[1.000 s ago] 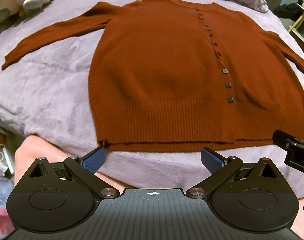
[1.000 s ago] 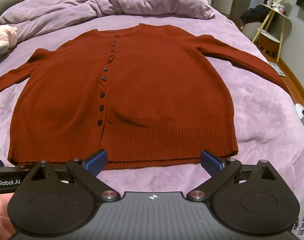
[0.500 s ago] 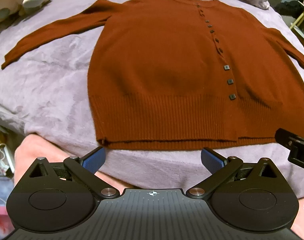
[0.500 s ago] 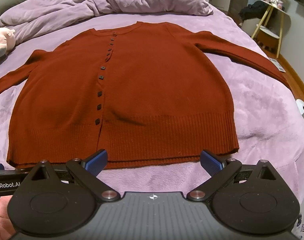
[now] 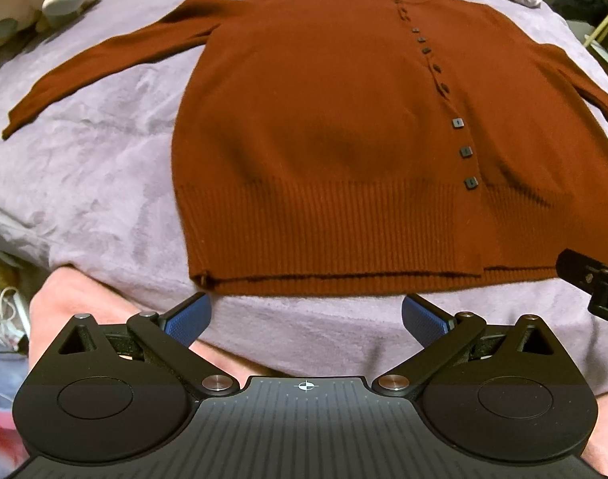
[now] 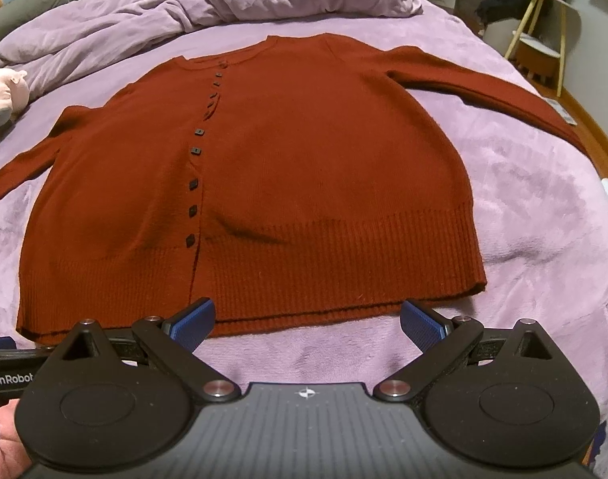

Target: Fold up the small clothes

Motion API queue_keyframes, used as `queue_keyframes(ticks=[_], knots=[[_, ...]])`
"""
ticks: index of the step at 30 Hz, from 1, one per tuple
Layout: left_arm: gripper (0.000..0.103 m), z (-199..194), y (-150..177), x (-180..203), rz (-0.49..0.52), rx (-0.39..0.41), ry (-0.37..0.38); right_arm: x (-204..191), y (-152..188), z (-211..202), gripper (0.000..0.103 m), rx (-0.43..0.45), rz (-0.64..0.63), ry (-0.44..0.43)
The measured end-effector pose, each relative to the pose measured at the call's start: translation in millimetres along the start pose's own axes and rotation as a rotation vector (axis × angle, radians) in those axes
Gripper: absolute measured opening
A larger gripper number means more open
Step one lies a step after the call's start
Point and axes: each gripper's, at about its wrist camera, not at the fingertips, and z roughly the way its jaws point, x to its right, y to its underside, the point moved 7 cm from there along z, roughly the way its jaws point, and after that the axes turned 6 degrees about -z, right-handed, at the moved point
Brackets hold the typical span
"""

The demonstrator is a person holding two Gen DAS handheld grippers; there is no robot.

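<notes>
Cardigan (image 5: 324, 151) lies flat, one sleeve cut off; both grippers' jaws wide, empty.

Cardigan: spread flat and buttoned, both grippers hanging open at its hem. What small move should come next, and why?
Probably ease both down onto the hem corners. The cardigan lies flat and unfolded; the left gripper and right gripper hover just short of it, jaws wide, holding nothing.

Both open tools (image 5: 306, 317) (image 6: 307, 319) slightly nearer the cardigan's (image 5: 344, 139) ribbed hem.
</notes>
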Motion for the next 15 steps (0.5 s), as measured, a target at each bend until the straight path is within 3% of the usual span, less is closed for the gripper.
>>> queue_keyframes(ticks=[15], knots=[[0.103, 5.0, 2.4, 3.3, 0.016, -0.018, -0.015, 5.7, 1.4, 4.6, 0.099, 0.001, 0.021, -0.022]])
